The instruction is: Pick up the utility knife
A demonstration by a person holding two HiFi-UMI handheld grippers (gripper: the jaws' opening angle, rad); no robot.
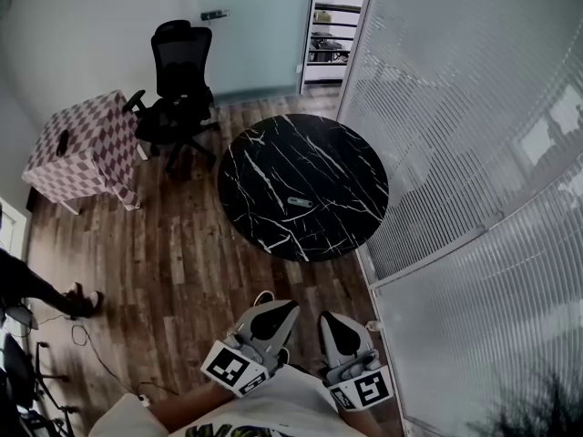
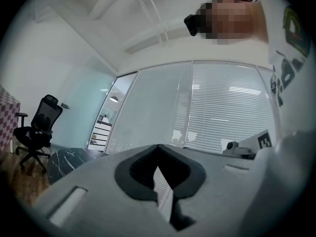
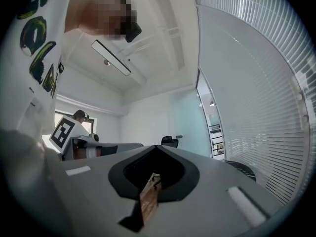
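- The utility knife (image 1: 299, 202) lies flat on the round black marbled tabletop (image 1: 270, 157), a little toward the near edge from its middle. Nothing else shows on that tabletop.
- The left gripper (image 1: 273, 306) and the right gripper (image 1: 339, 322) are held side by side close to the person's body, at the bottom of the head view. Both are over the wooden floor (image 1: 182, 262) and well apart from the tabletop.
- The knife lies straight ahead of the pair, up the head view, on a line that runs roughly between the two grippers.
- Its long axis runs across that line, nearly left to right in the head view and slightly tilted, so it presents broadside to the approach.
- Neither gripper is clearly nearer; the left looks marginally closer, but the difference is slight.
- In the left gripper view the jaws are closed together with nothing between them, and only the edge of the tabletop shows low at the left.
- In the right gripper view the jaws are likewise closed and empty, and the knife does not appear there.
- Judgement: the reach has barely begun. Either gripper must travel forward, tip down toward the tabletop and spread its jaws across the knife's narrow width.
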